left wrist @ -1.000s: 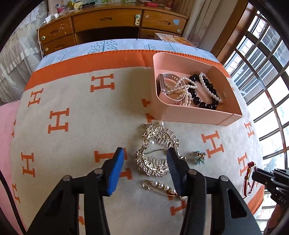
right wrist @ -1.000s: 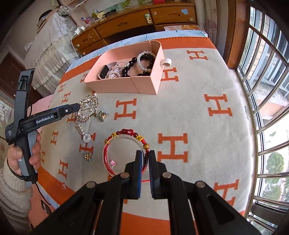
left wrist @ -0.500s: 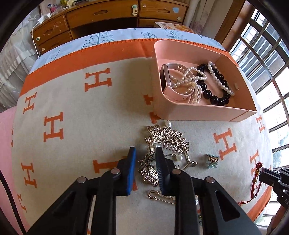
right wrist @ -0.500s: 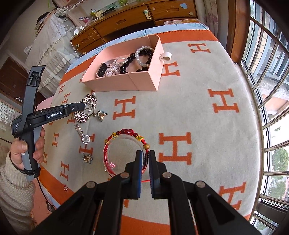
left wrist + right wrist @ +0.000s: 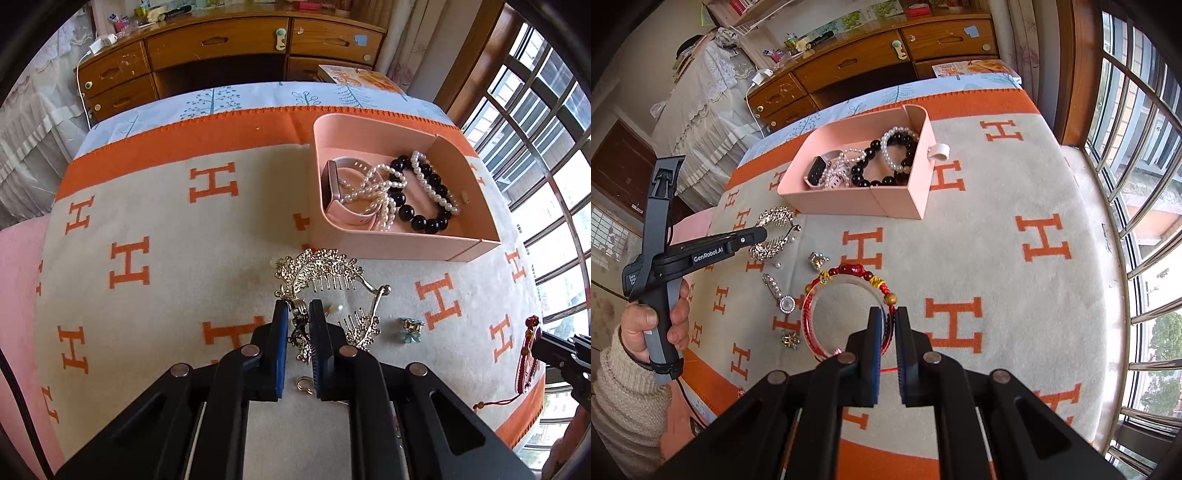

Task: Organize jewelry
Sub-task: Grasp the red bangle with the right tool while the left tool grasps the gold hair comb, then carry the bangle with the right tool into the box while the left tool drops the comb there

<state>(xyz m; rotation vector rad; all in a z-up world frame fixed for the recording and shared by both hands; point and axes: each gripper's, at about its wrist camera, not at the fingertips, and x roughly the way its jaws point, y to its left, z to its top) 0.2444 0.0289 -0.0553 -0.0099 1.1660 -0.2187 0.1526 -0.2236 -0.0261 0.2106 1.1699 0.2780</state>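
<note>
Left gripper (image 5: 298,325): narrowed onto the near end of the ornate silver rhinestone hair claw (image 5: 325,280), its blue-padded fingers (image 5: 280,343) pressing the metal from both sides.
Hair claw: on the blanket just in front of the pink box, teeth apart, one curved half toward the box, the other toward the window side; in the right wrist view the claw (image 5: 774,236) sits at the tip of the left gripper (image 5: 759,233).
Right gripper (image 5: 887,325): closed to a thin gap on the rim of the red braided cord bracelet with red, yellow and wooden beads (image 5: 846,295); whether the bracelet rests on the blanket or is lifted cannot be told.
Bracelet seen from left wrist: edge-on at the far right (image 5: 528,354), at the tip of the right gripper (image 5: 543,349).
Pink rectangular open box (image 5: 388,247): on the blanket, far side from both grippers, one end wall folded open.
Box contents: pink-strapped smartwatch (image 5: 332,192), tangled white pearl strand (image 5: 380,192), black round-bead bracelet (image 5: 424,218), white pearl bracelet (image 5: 436,184) lying over the black one.
Loose pieces: small teal flower clip (image 5: 410,329) beside the claw; silver pearl-set safety-pin brooch (image 5: 777,291) and small gold clip (image 5: 790,339) left of the red bracelet.
Surface: cream blanket with orange H pattern and orange border (image 5: 1015,277).
Left hand (image 5: 653,325): wrapped around the left gripper's grey handle, cream knitted sleeve at the wrist.
Background: wooden desk with drawers (image 5: 221,40) beyond the blanket.
</note>
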